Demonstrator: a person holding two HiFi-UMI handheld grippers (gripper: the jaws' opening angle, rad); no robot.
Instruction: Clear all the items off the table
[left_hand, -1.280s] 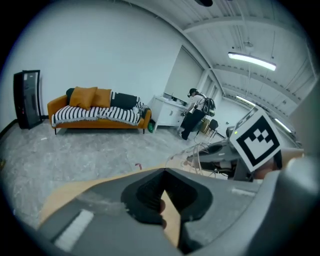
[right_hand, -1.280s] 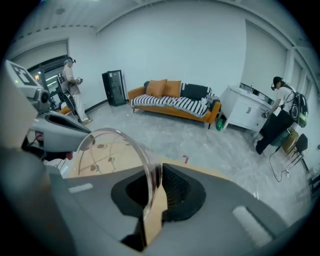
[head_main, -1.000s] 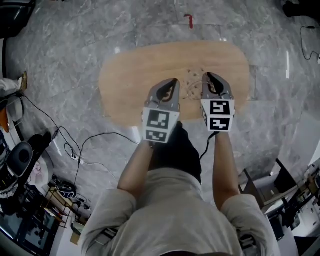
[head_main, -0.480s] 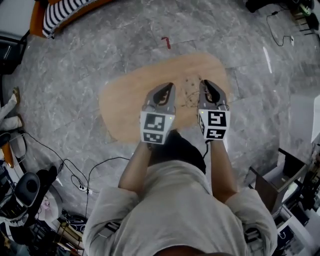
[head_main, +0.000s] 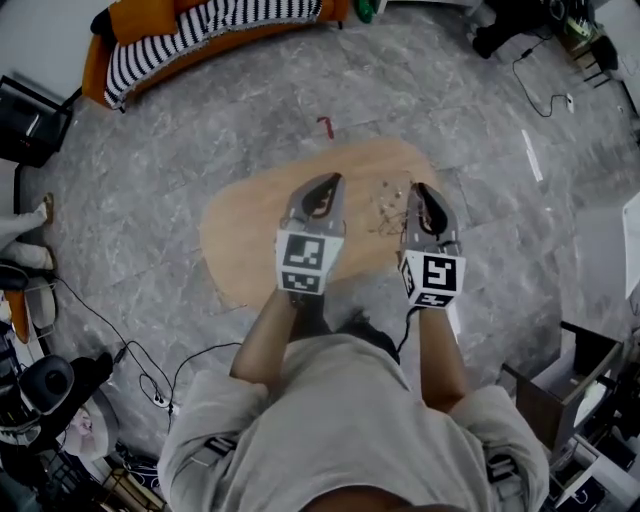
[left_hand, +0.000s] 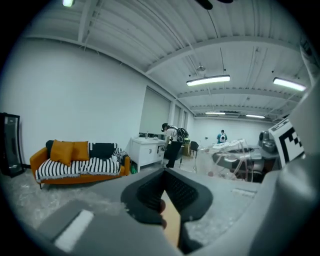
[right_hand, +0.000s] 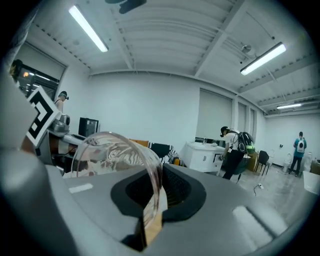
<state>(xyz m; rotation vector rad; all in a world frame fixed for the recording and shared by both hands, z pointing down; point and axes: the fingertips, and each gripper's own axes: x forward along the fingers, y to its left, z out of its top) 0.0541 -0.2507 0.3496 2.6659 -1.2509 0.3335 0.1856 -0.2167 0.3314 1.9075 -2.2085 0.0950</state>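
Observation:
An oval wooden table (head_main: 245, 225) stands below both grippers, its visible top bare. My right gripper (head_main: 419, 190) is shut on the rim of a clear round container (head_main: 388, 205), held in the air over the table's right part. In the right gripper view the container's rim (right_hand: 120, 145) curves up and to the left from the jaws of the right gripper (right_hand: 152, 192). My left gripper (head_main: 329, 182) hovers over the table's middle. Its jaws stand together with nothing in them, as the left gripper view shows (left_hand: 167, 197). The clear container (left_hand: 232, 155) appears there at the right.
An orange sofa with striped cushions (head_main: 200, 30) stands at the far side of the grey stone floor. A red mark (head_main: 324, 127) lies beyond the table. Cables (head_main: 130, 330) and equipment crowd the left, boxes (head_main: 560, 390) the right. People stand far off by a white counter (left_hand: 145, 150).
The head view has tilted forward, so the table sits lower in frame and the sofa has come into sight. Both grippers stay side by side above the table, and the right still holds the container.

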